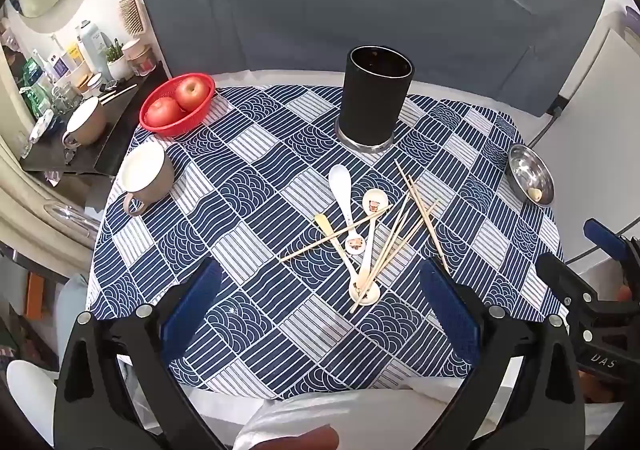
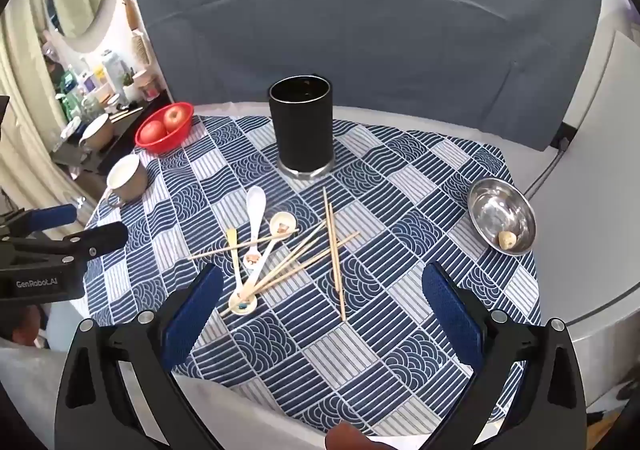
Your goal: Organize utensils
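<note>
A black cylindrical utensil holder stands upright at the back of the blue patterned tablecloth. In front of it lie three white ceramic spoons and several wooden chopsticks, crossed in a loose pile. My left gripper is open and empty, above the table's near edge, short of the pile. My right gripper is open and empty, near the front edge, just short of the chopsticks. Each gripper also shows at the side of the other's view.
A red basket with two apples sits at the back left. A beige mug stands at the left. A steel bowl holding a small pale object sits at the right. A cluttered shelf is left of the table.
</note>
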Demonstrator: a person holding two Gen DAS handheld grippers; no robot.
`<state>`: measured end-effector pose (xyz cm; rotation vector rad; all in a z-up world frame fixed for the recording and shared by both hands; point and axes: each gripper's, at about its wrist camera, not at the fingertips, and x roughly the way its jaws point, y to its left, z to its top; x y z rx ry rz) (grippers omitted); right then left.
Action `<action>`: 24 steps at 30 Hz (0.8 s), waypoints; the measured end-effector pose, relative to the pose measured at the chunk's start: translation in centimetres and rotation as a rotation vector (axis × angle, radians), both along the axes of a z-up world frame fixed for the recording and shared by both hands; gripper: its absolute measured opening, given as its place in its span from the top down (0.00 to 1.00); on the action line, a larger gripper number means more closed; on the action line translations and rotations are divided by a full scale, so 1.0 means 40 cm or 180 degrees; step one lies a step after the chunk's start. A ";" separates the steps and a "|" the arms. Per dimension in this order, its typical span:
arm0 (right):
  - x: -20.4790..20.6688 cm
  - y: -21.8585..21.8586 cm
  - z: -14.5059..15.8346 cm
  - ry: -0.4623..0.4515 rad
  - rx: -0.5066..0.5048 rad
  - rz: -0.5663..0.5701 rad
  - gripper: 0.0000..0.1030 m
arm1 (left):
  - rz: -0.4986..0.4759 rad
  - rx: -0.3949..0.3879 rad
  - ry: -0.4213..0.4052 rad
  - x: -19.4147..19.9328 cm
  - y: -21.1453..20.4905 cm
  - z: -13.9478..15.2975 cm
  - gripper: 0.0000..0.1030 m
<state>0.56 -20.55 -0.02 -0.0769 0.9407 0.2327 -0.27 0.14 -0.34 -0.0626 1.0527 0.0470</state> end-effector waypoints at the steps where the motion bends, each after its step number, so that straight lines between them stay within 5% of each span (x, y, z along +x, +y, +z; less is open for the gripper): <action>1: 0.000 0.000 0.001 0.0001 -0.0002 -0.0001 0.07 | -0.0006 0.0001 -0.0004 -0.004 -0.001 0.001 0.06; 24: -0.014 0.004 0.008 -0.0036 0.0011 0.0013 0.07 | -0.0017 0.0031 -0.0003 -0.015 -0.003 0.007 0.06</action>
